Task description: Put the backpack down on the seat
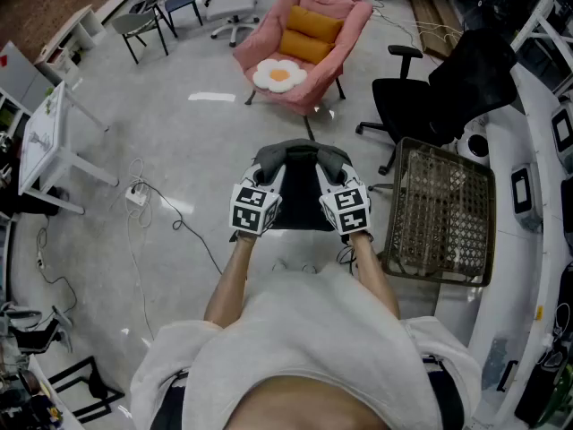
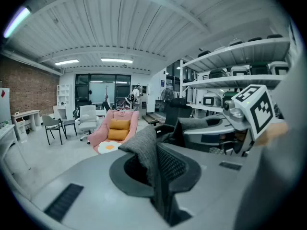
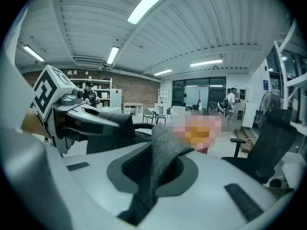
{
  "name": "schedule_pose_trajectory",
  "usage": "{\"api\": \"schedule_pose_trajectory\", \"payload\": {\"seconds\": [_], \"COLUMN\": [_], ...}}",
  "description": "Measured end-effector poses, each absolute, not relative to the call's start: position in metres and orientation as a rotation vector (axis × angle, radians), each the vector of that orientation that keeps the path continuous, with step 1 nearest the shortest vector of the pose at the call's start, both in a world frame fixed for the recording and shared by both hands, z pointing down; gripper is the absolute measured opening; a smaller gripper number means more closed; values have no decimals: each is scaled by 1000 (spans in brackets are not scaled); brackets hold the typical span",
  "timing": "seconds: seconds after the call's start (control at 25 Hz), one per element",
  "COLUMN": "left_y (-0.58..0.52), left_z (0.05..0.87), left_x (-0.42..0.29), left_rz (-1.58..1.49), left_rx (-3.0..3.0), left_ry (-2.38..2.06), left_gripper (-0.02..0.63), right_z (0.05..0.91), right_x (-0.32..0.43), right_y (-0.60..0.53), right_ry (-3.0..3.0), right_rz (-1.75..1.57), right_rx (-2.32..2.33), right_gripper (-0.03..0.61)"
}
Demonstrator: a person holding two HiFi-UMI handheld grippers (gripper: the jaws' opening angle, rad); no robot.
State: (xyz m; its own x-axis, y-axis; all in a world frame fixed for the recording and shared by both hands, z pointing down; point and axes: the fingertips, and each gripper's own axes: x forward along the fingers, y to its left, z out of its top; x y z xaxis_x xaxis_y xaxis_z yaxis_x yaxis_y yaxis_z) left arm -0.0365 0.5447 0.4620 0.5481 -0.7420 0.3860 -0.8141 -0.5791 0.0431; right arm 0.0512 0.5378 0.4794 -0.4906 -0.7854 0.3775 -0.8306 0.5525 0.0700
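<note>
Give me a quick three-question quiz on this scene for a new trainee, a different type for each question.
1. True or false: the left gripper and the right gripper are each shut on grey fabric of the backpack.
2. The egg-shaped cushion lies on: A) the pink armchair; B) the black office chair; C) the floor.
3. What colour are the back cushions on that armchair?

Key: 1 true; 2 A; 3 orange.
</note>
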Motion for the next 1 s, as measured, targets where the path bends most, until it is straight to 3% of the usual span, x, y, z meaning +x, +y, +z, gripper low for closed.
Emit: {"api": "schedule_pose_trajectory", "payload": {"seconds": [1.0], "left_y": [542], "left_z": [480], "left_x": [-4], "left_rz": [535], "left_rx": [2513], "left_ry": [-1365], "left_gripper": [34], "right_z": [494], "right_x": [84], "right_y": [530], "right_ry": [-2470], "right_rz": [187], "right_rx": [1251], "right_gripper": [26]}}
